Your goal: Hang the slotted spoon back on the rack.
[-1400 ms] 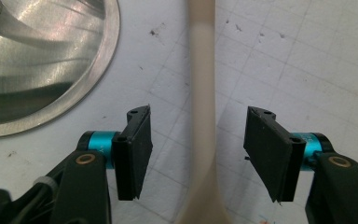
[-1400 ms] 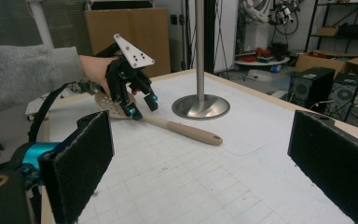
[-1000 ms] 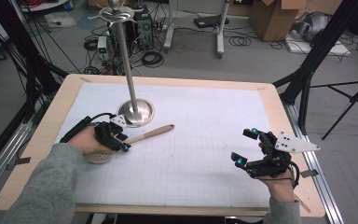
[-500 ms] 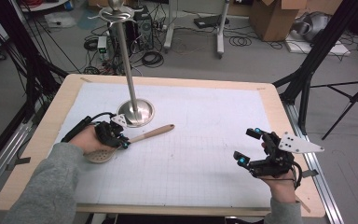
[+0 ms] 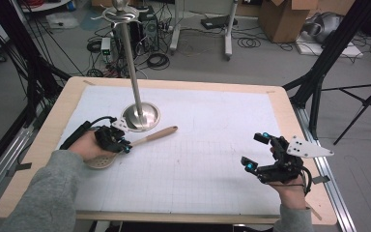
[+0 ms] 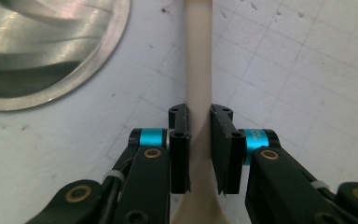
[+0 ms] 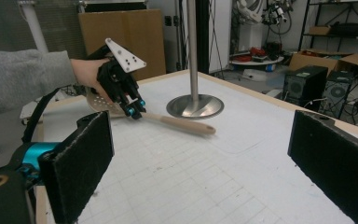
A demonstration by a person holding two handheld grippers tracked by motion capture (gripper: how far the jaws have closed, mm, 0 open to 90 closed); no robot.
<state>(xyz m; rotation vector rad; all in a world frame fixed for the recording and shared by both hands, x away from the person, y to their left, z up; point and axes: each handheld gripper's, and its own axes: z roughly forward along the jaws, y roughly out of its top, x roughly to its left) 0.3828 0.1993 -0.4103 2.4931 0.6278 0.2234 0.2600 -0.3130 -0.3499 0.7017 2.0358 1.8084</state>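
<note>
A wooden slotted spoon lies on the white grid mat, its handle (image 5: 157, 134) pointing right and its perforated head (image 5: 99, 160) partly under the person's left hand. My left gripper (image 5: 125, 147) is shut on the handle near the head. In the left gripper view both black jaws press the pale handle (image 6: 198, 70) from either side, where the left gripper (image 6: 199, 121) meets it. My right gripper (image 5: 252, 150) hovers open near the mat's right side, nothing between its jaws. The right gripper view looks between its own wide-apart pads (image 7: 79, 163) across to the left gripper (image 7: 135, 112) and the spoon (image 7: 182, 123).
A metal stand with a round base (image 5: 142, 116) and a tall pole (image 5: 128, 58) stands just behind the spoon, close to the left gripper. Its base (image 6: 46, 46) fills the upper left of the left gripper view. The wooden table edge (image 5: 299, 125) runs along the right.
The right gripper has drifted slightly to the right and toward the front edge. The left gripper and the spoon have stayed where they were.
</note>
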